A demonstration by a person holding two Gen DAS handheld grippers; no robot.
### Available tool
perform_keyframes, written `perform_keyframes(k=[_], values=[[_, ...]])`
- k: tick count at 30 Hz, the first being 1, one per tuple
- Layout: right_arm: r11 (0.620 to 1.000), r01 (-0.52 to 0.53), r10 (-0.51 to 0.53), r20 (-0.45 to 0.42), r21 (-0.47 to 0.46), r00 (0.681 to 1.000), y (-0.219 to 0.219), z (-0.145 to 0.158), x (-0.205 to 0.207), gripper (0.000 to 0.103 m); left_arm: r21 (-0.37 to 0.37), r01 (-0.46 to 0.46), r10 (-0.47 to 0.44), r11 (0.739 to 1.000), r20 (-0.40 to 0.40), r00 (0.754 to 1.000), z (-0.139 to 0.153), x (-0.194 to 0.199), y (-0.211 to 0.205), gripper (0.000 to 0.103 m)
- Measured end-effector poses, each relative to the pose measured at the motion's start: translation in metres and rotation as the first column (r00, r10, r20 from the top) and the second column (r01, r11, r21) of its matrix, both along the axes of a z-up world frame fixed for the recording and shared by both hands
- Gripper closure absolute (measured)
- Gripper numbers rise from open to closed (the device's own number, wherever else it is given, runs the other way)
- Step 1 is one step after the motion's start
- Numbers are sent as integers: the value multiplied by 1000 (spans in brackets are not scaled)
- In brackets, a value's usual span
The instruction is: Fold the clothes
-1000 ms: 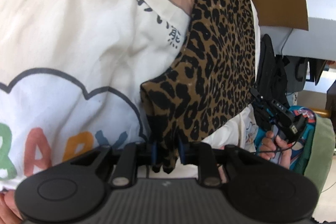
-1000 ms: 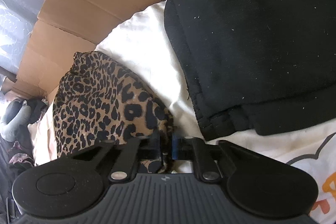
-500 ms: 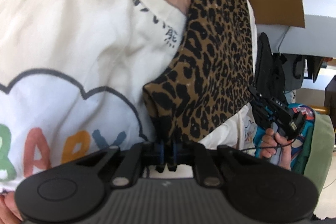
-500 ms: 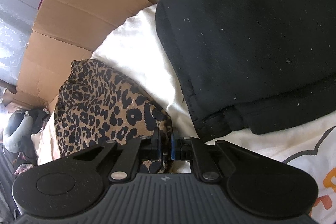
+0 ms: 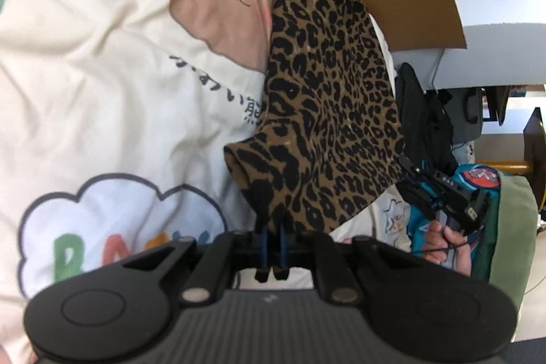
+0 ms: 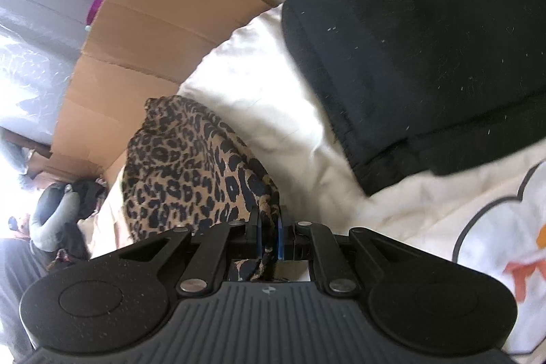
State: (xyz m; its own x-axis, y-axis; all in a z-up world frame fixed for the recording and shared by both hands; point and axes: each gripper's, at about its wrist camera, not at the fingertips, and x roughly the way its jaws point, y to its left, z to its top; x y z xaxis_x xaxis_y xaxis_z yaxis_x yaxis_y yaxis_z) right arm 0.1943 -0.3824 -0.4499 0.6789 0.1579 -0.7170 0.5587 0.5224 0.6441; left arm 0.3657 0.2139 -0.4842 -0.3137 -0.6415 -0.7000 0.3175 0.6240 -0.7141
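Note:
A leopard-print garment (image 5: 324,111) lies stretched over a cream bedsheet printed with a bear and clouds (image 5: 102,57). My left gripper (image 5: 272,241) is shut on one corner of it. My right gripper (image 6: 269,227) is shut on another corner of the same garment (image 6: 184,166). The right gripper also shows in the left wrist view (image 5: 443,197), held in a hand beyond the cloth's far edge. The cloth hangs between the two grippers, partly lifted off the sheet.
A folded black garment (image 6: 426,40) lies on the sheet to the right of my right gripper. Cardboard boxes (image 6: 143,33) stand along the bed's far edge. A dark pile of clothes (image 5: 423,121) and a green cushion (image 5: 512,234) sit beyond the bed's side.
My left gripper has closed on the leopard corner and pulled back, bringing the bear print into view. My right gripper has stayed shut and shifted slightly with the cloth.

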Motion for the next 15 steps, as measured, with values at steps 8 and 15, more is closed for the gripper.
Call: perform_keyframes(k=[8,15], values=[[997,-44,44,-1,65,999,23,4,-4,97,29,-9,6,1000,76,997,24,13,10,96],[985,-120,123,-9,125,992,47,3,-4,97,74,-43,32,996,147,989,40,39,23,96]])
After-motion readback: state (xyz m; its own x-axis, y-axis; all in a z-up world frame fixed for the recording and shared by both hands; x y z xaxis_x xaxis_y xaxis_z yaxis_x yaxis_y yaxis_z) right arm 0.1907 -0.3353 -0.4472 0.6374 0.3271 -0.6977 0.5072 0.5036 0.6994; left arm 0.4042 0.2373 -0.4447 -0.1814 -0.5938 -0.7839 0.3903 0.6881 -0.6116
